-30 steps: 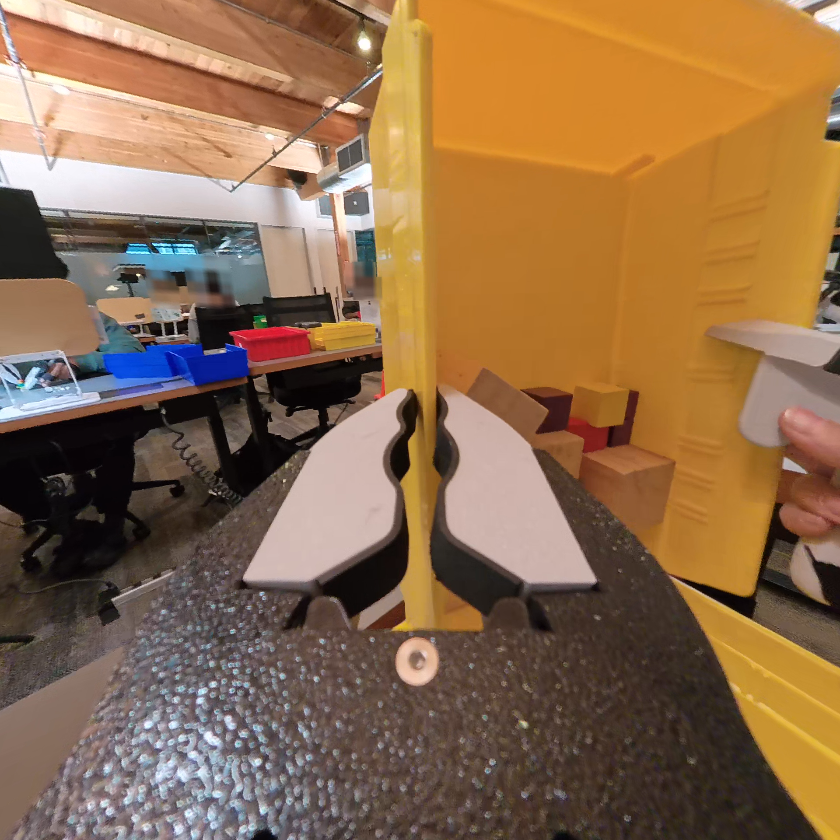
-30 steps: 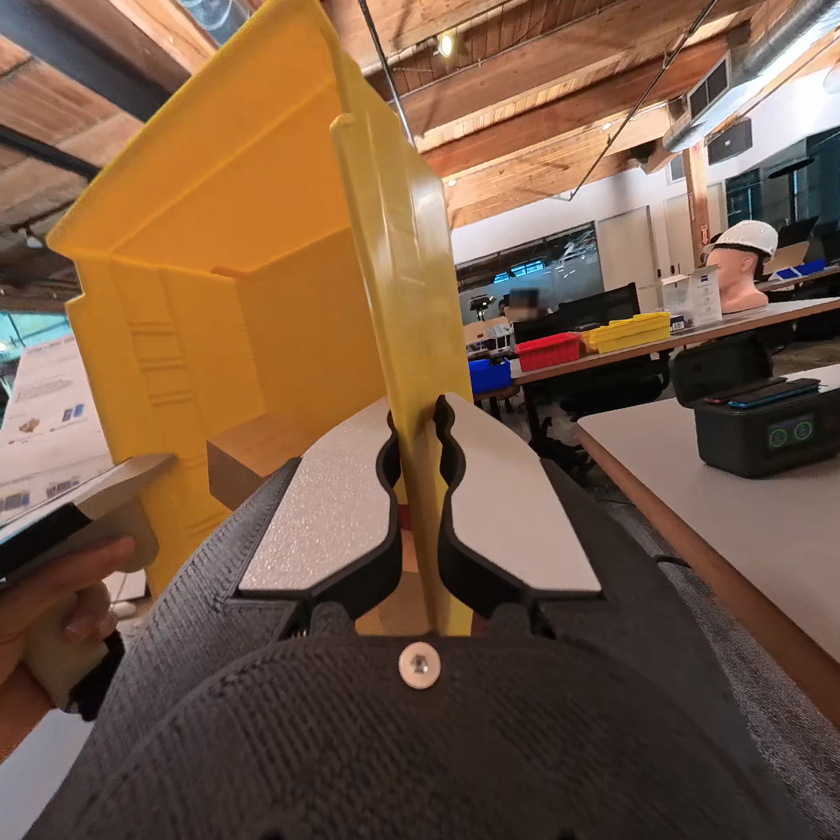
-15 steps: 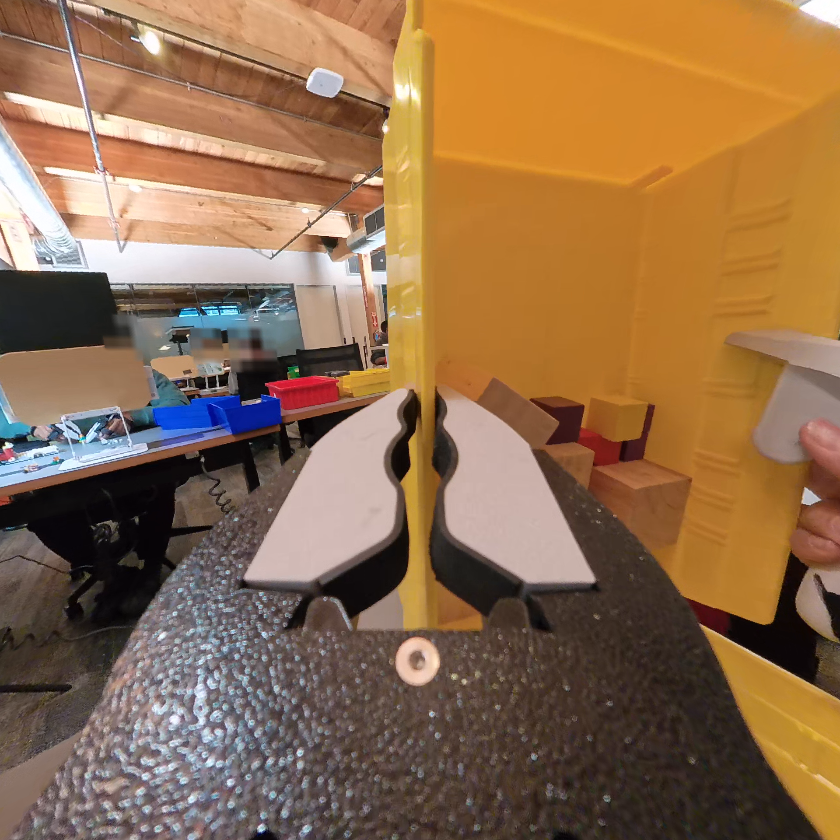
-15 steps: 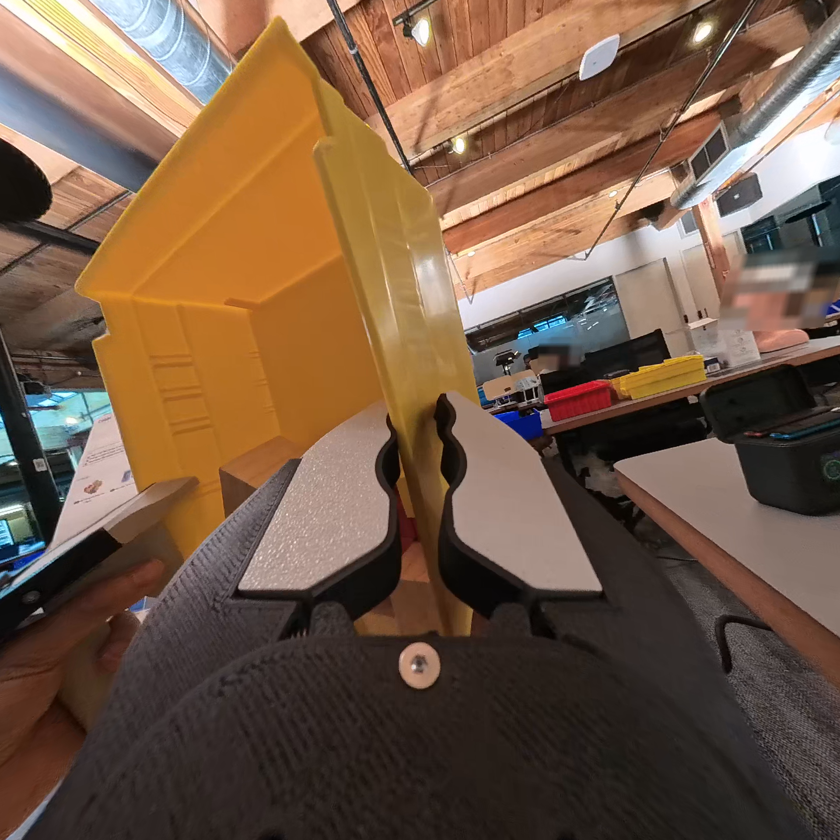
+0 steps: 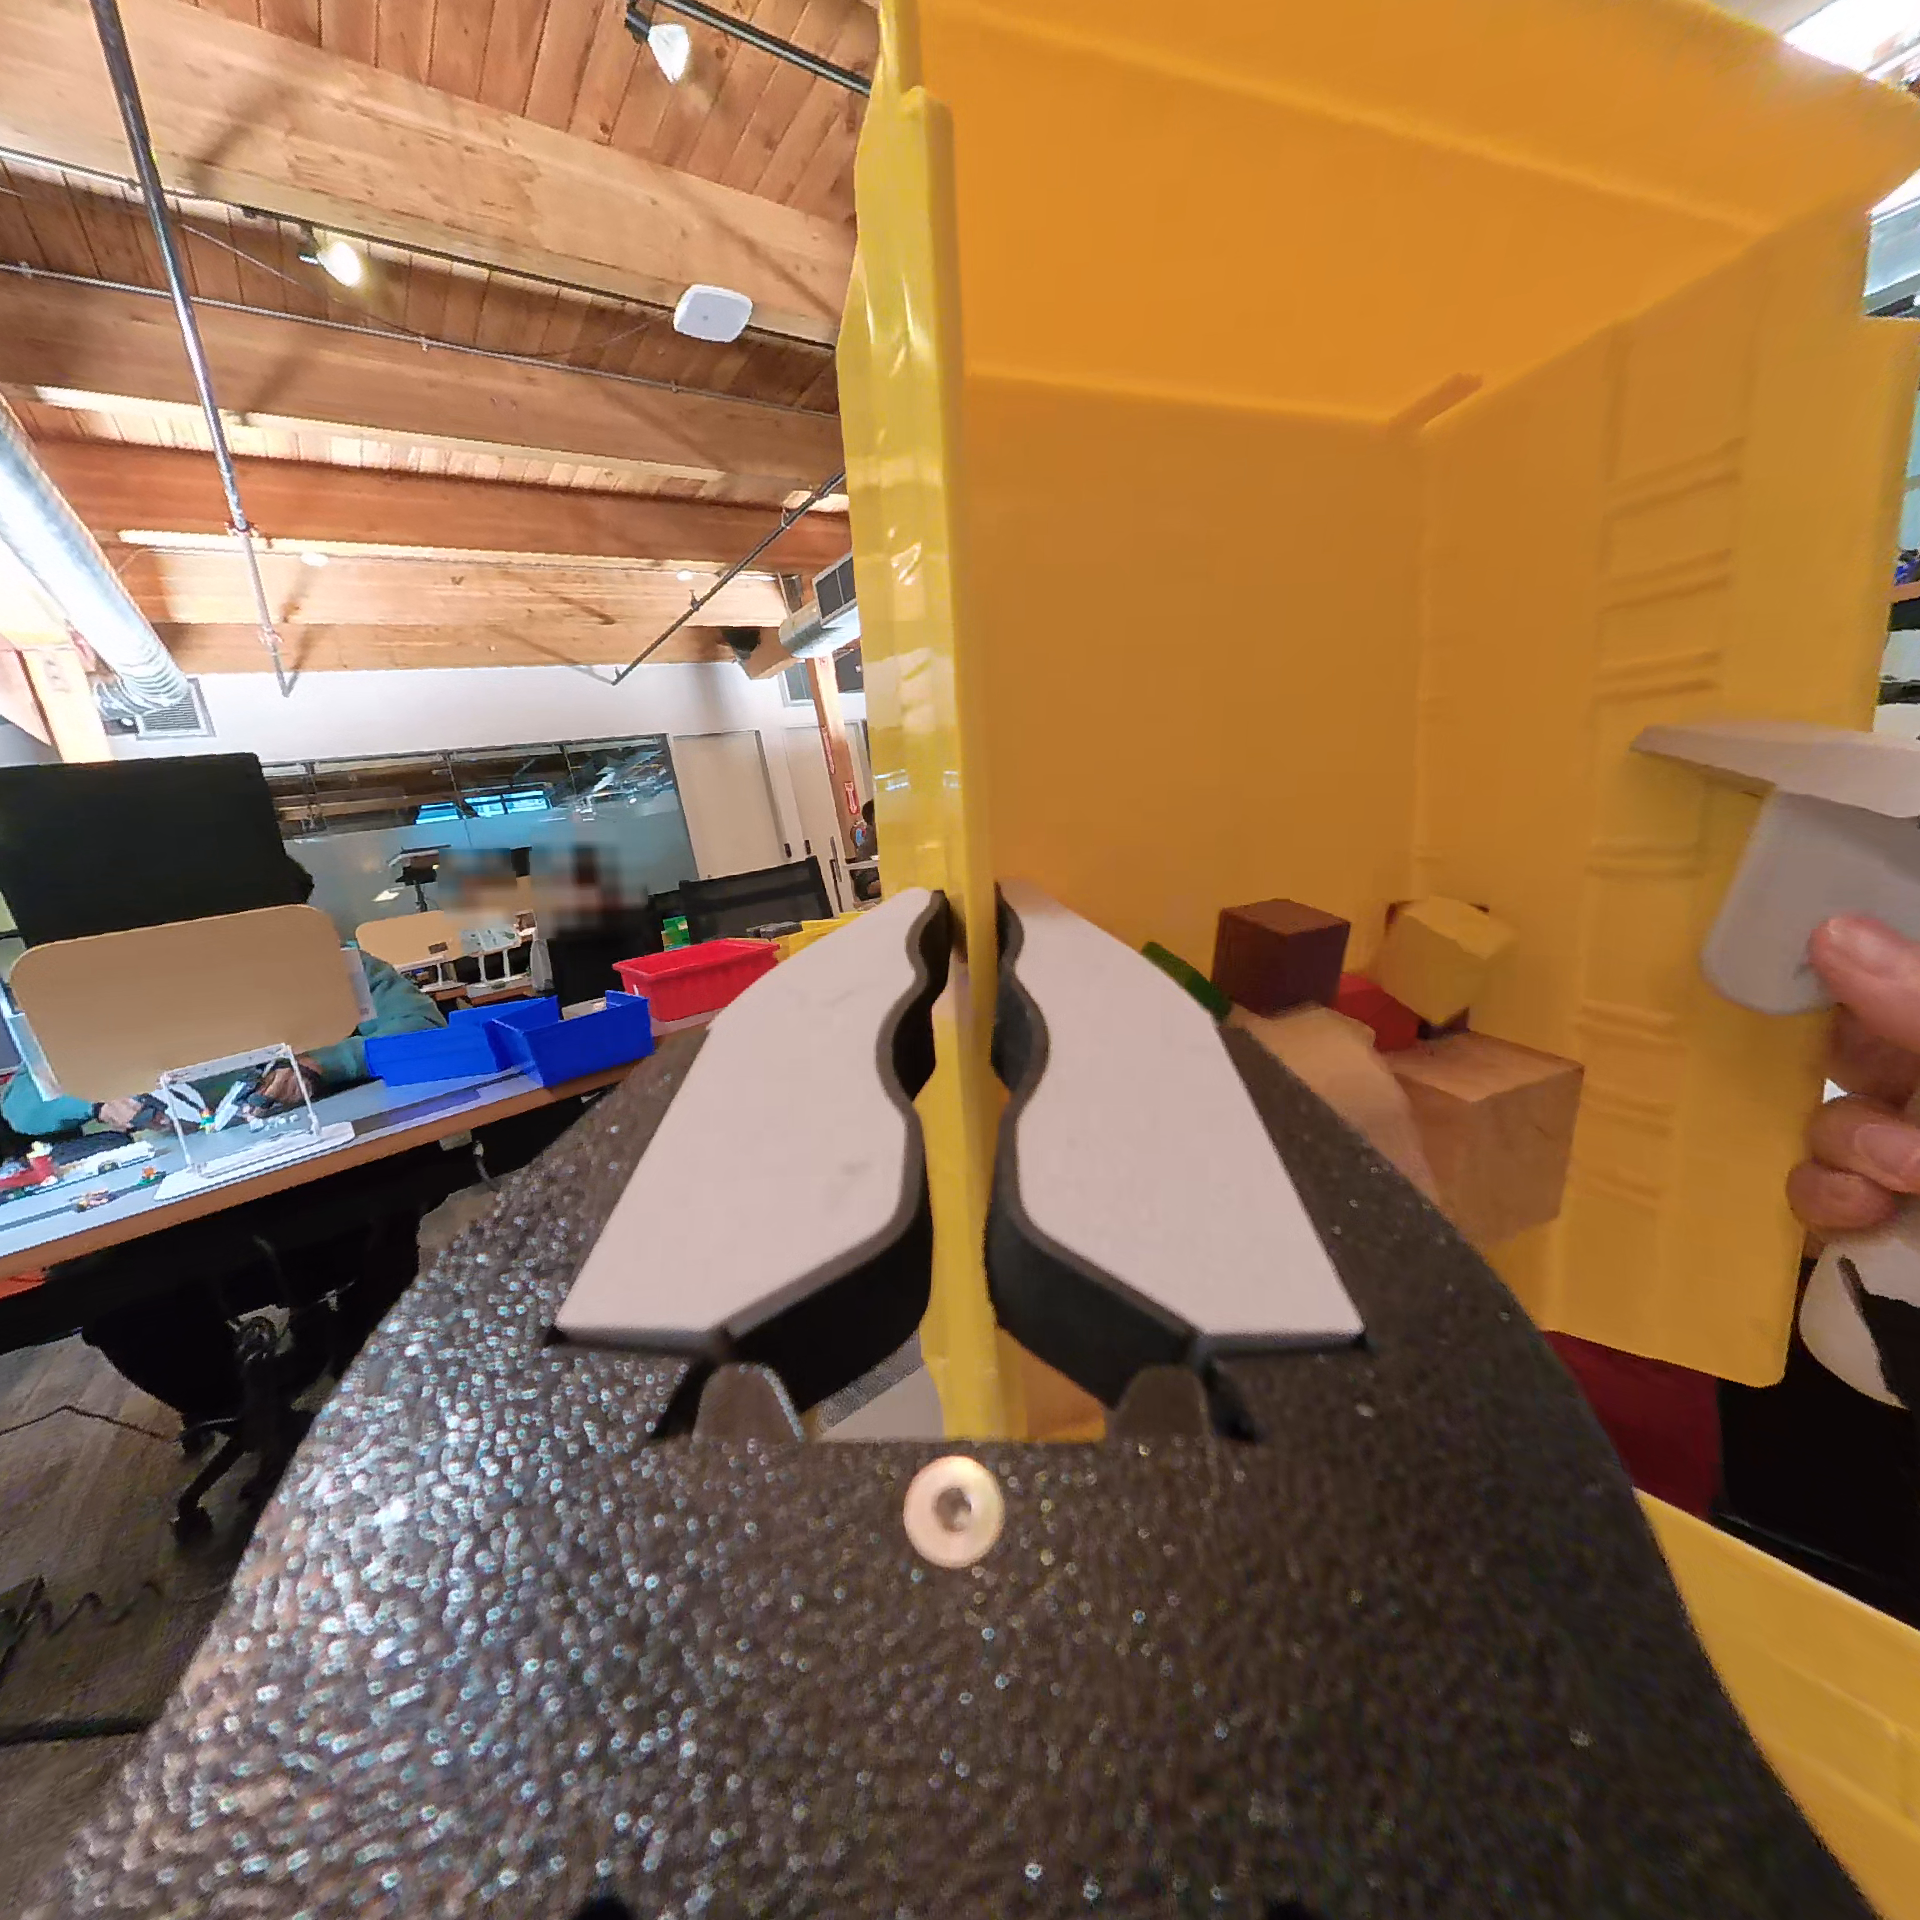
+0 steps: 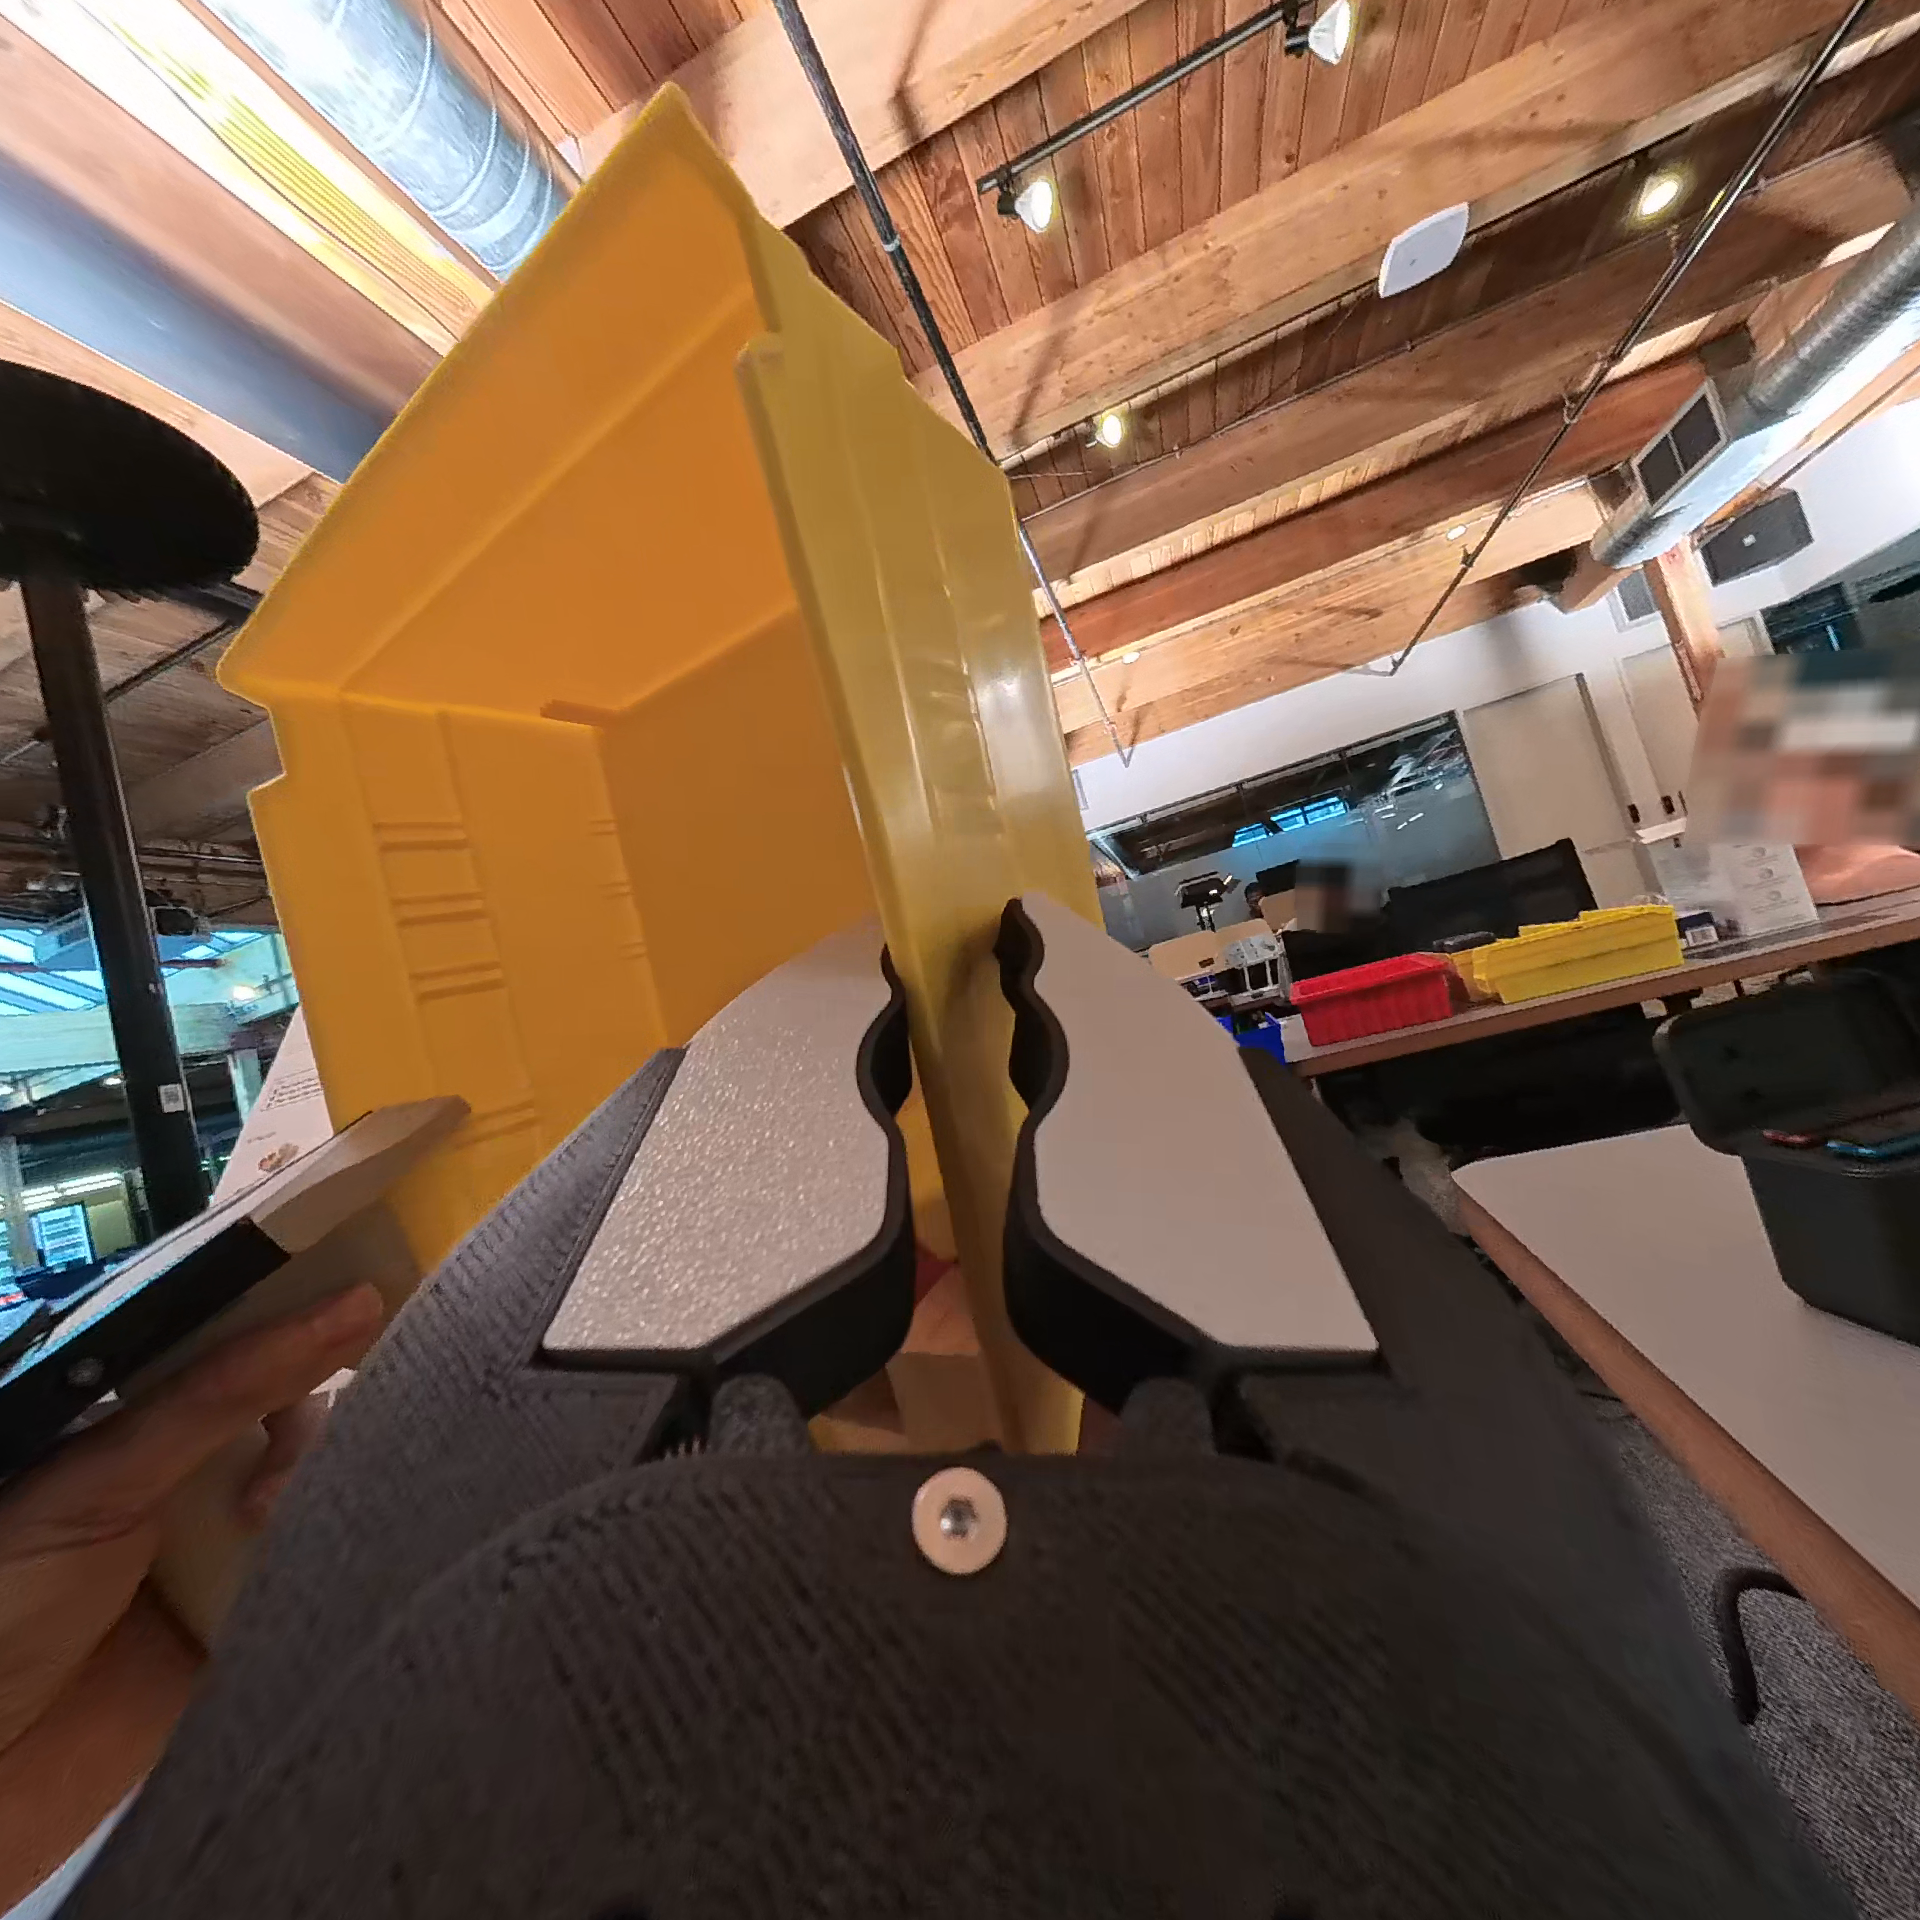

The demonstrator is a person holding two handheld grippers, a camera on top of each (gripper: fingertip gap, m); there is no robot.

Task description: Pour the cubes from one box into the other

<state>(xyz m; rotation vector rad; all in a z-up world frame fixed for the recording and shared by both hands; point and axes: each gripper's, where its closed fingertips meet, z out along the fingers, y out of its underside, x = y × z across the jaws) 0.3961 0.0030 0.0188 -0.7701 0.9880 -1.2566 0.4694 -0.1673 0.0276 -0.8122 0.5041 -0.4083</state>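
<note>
1. Grippers hold a yellow plastic bin [image 5: 1195, 623] between them, tipped far up so its open top faces the cameras; the left gripper [image 5: 971, 914] pinches one side wall, the wall sandwiched tight between its grey pads.
2. Right gripper [image 6: 951, 935] pinches the opposite side wall of the same bin [image 6: 582, 644], its two pads pressed against the plastic from either side.
3. Cubes sit piled in the lower part of the tipped bin, in the left wrist view: a dark brown cube [image 5: 1280, 954], a yellow cube [image 5: 1444, 961] tilted and blurred, a red one [image 5: 1377, 1010] between them, and a large plain wooden block [image 5: 1486, 1127] lowest, against the far side wall.
4. Second yellow box [image 5: 1797, 1683] shows only as a rim at the lower right, below the tipped bin.
5. Person's hand [image 5: 1870, 1081] grips the handle of the far gripper, just outside the bin wall.
6. Behind, desks carry a red bin [image 5: 694, 975] and blue bins [image 5: 520, 1044]; a black case [image 6: 1829, 1143] stands on a white table [image 6: 1662, 1278].
</note>
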